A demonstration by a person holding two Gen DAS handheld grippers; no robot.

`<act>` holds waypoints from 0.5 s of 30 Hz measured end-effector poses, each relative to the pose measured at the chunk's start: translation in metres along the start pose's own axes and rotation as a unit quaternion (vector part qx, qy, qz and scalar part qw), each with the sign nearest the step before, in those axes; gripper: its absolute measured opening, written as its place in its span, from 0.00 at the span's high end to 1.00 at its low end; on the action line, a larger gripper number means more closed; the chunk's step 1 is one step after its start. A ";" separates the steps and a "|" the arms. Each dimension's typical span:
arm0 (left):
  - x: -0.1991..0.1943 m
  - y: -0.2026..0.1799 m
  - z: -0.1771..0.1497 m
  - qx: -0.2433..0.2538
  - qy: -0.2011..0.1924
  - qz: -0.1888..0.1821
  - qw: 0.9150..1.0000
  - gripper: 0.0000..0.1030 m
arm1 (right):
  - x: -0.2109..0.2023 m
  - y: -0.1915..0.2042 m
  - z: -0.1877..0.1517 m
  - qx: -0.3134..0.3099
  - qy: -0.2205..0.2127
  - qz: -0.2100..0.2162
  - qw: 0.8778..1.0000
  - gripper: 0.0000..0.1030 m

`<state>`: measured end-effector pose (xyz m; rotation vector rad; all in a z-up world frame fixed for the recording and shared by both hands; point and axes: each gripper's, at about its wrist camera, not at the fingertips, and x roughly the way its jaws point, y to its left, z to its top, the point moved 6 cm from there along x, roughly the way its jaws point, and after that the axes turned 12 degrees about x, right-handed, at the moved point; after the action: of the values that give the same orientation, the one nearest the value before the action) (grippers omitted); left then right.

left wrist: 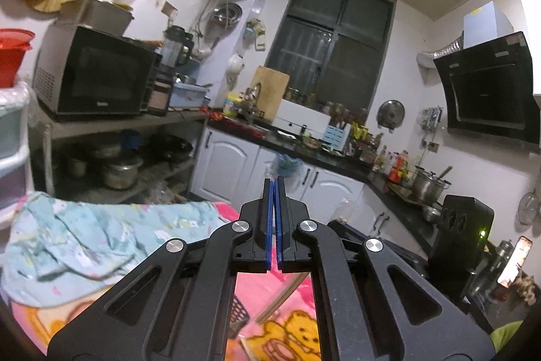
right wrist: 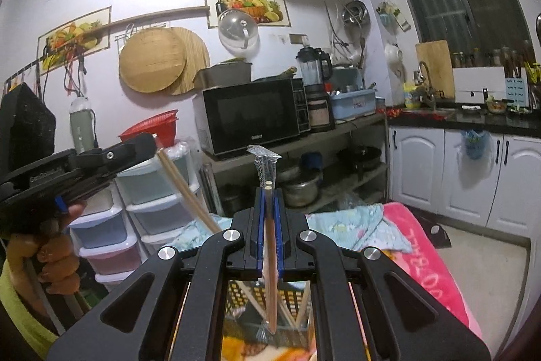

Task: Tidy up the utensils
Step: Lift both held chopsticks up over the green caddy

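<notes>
My right gripper (right wrist: pixel 269 190) is shut on a pair of wooden chopsticks (right wrist: pixel 270 259) in a clear plastic sleeve. They stand nearly upright, with the crumpled sleeve top (right wrist: pixel 263 158) sticking out above the pads. Their lower end hangs over a black slotted basket (right wrist: pixel 236 296) that holds more chopsticks. My left gripper (right wrist: pixel 154 142), held by a hand (right wrist: pixel 50 252), comes in from the left, shut on another wooden pair (right wrist: pixel 184 192) that slants down to the right. In the left wrist view the left gripper (left wrist: pixel 274 183) has its blue pads together, a scrap of clear wrapper (left wrist: pixel 269 175) at the tip and the basket (left wrist: pixel 240 310) below.
A pink cartoon blanket (right wrist: pixel 416 235) covers the work surface, with a light blue cloth (left wrist: pixel 101 232) bunched on it. Plastic drawers (right wrist: pixel 148 212), a shelf with a microwave (right wrist: pixel 250 117) and pots, white cabinets (right wrist: pixel 466 171) and a cluttered black counter (left wrist: pixel 338 158) surround it.
</notes>
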<state>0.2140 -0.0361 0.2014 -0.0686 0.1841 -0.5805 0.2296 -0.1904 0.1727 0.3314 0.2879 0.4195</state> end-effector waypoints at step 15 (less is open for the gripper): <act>-0.007 0.045 -0.021 -0.008 0.027 0.047 0.999 1.00 | 0.054 -0.016 -0.011 -0.021 0.009 -0.036 0.999 0.95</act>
<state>0.2283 0.0054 0.1765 -0.0591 0.2421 -0.4880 0.2791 -0.1776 0.1457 0.2758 0.3064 0.3574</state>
